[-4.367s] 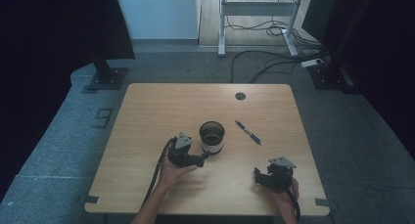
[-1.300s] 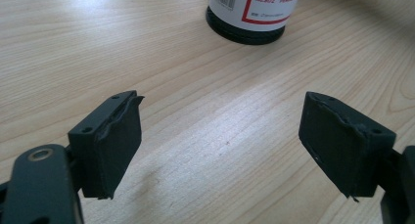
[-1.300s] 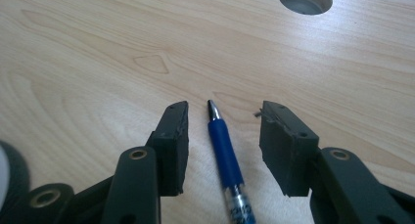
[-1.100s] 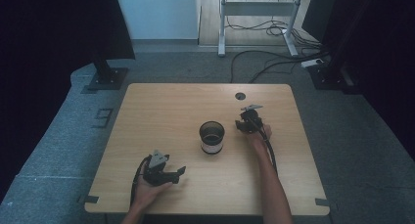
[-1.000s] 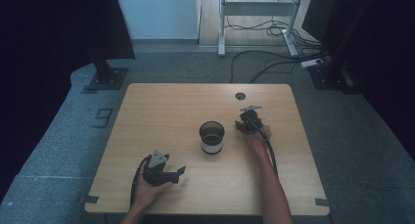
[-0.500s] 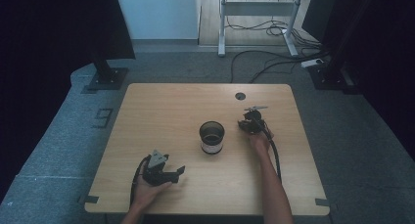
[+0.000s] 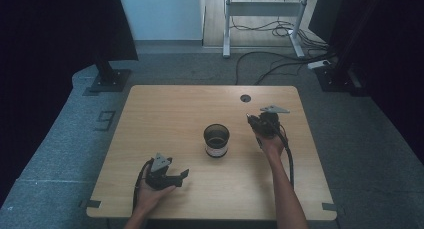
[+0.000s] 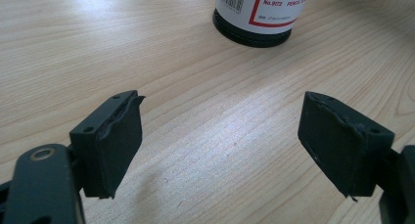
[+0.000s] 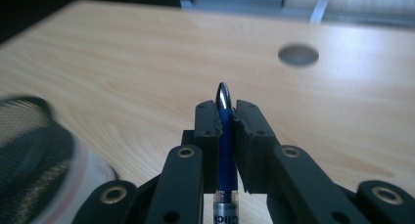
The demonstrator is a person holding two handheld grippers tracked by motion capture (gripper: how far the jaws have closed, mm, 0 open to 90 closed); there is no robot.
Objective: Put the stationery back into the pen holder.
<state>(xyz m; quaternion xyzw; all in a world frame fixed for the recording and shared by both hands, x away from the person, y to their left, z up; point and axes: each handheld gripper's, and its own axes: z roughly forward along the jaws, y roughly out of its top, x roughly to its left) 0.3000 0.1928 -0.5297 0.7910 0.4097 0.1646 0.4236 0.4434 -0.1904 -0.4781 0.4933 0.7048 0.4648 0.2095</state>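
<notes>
A blue pen stands pinched between the pads of my right gripper, silver tip pointing away. In the high view the right gripper hangs above the table, to the right of the black mesh pen cup. The cup's rim is blurred at the lower left of the right gripper view. My left gripper rests near the front edge, left of the cup. Its jaws stand wide apart with bare wood between them, and the cup's labelled base lies ahead.
The wooden table has a round cable hole near its far edge, also ahead of the right gripper as a grey hole. Grey carpet, cables and stand legs surround the table.
The right gripper has risen off the table with the pen in its jaws and drifted slightly. Earlier the pen lay right of the cup. The left gripper has kept still.
</notes>
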